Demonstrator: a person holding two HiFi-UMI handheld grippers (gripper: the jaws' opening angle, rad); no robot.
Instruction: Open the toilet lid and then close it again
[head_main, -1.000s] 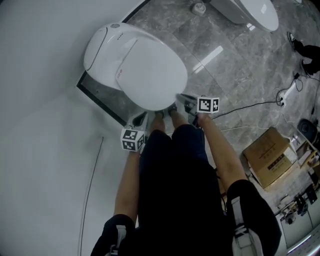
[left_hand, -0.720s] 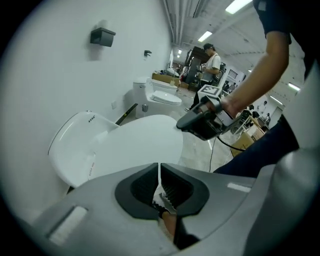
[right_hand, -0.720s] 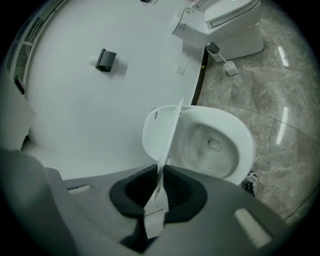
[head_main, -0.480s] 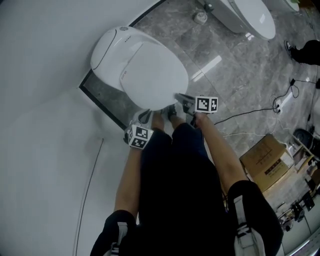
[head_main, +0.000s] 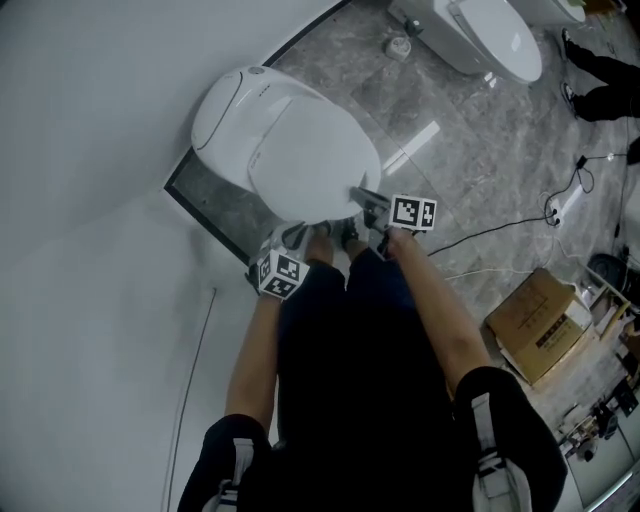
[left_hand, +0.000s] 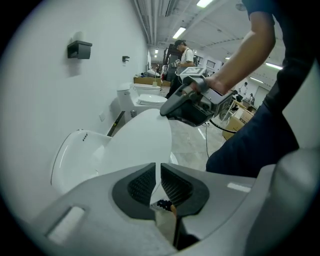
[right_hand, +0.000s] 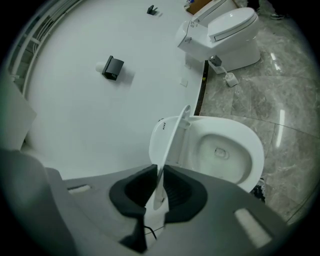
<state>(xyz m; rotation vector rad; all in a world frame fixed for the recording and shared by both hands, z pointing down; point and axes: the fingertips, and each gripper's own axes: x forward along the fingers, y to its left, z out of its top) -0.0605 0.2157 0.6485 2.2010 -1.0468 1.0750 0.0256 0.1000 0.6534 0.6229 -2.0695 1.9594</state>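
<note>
Between pads of R claw (right_hand: 159, 187): front edge of lid (right_hand: 172, 142), seen edge-on, pads pressed on both faces. Claw is clamped on lid. Lid part-raised, slanting up & away from claw toward hinge end; neither upright nor down. Right of claw & below lid: bowl (right_hand: 225, 150) exposed, white rim all round. Left of claw: plain white wall w/ black holder (right_hand: 113, 67) fixed to it. Far beyond claw, upper right: 2nd toilet (right_hand: 227, 32), lid down, standing on grey marble floor (right_hand: 280, 100).

L claw (left_hand: 158, 182): jaws together bar a thin slit, nothing gripped. Lid's white outer face lies just beyond & above its tips; contact not apparent. R claw shows up & to right of L claw, at lid's front edge, w/ person's arm (left_hand: 245, 65) behind it.

Head view: both claws at toilet's front end. L claw sits left of lid tip, R claw on lid's right-front edge; near each other but apart. Person's legs (head_main: 350, 330) directly behind both claws. Well to right of R claw: cable (head_main: 500, 228) across floor. Cardboard box (head_main: 545, 325) is further right & back.
</note>
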